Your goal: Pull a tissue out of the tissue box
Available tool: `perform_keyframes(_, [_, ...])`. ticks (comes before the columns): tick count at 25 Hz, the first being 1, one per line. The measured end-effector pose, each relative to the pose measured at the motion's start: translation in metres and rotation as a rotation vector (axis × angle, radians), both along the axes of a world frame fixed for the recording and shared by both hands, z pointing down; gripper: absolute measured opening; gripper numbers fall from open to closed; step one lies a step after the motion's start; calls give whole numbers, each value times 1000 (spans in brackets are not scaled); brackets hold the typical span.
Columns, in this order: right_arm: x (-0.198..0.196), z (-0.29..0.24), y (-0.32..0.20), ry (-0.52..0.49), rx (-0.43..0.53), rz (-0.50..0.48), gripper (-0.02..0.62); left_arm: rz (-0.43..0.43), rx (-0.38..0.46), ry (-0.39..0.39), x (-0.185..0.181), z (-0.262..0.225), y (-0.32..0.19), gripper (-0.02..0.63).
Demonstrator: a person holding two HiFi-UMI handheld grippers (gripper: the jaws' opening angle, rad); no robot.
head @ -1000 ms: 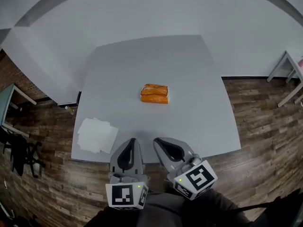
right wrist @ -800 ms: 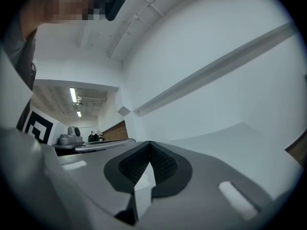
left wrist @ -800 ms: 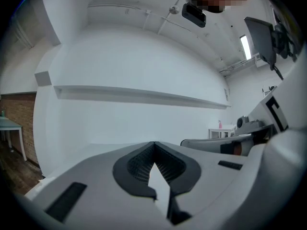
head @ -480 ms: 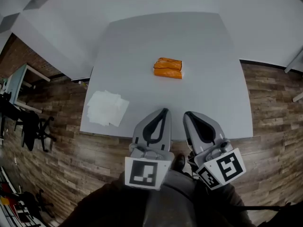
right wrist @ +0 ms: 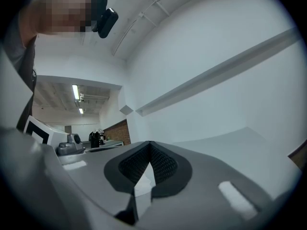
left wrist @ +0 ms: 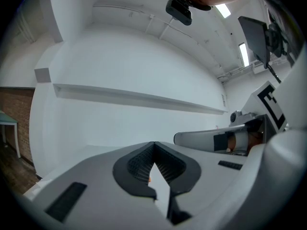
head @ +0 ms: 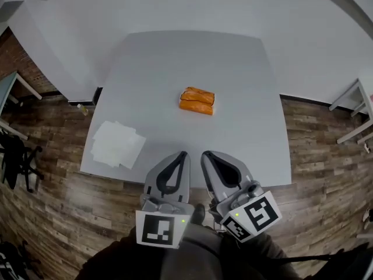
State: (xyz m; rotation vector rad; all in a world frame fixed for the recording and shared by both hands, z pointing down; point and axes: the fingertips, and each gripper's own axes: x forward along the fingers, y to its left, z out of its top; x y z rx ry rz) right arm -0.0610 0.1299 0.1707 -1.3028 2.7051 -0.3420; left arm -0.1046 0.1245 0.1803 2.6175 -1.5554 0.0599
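**Both tongs closed and empty, box not yet reached**

My right tongs (head: 206,155) have just pinched the last bit shut. Nothing is between the jaws: in the right gripper view the tips meet on air. My left tongs (head: 182,155) are likewise closed tip to tip and hold nothing.

Otherwise little has changed over the last second. Both tongs hang side by side over the near edge of the table (head: 245,74), pointing level toward the far side, much as they did before. Only my head has swung about. The tissue box (head: 197,100), an orange pack, lies where it was, in the middle of the table, well apart from both tips. The loose pile of white tissues (head: 118,144) sits unmoved at the near left corner.

I judge that the pull has not begun. I must reach out to the box and open one pair of jaws before I can take a sheet. Whether a tissue already sticks up from the box I cannot tell from here.
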Motion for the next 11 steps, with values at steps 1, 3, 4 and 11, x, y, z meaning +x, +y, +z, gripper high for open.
perform_keyframes(1, [-2, -2, -1, 4, 3, 3, 2, 4, 1, 0, -2, -1, 0, 0])
perform_keyframes(3, [-5, -7, -1, 12, 9, 12, 2, 15, -1, 5, -5, -2, 1, 0])
perform_keyframes(4, [-6, -8, -1, 18, 13, 15, 2, 20, -3, 8, -6, -2, 1, 0])
perform_keyframes(11, [-14, -23, -18, 50, 98, 0, 2, 27, 68, -17, -13, -10, -16, 0])
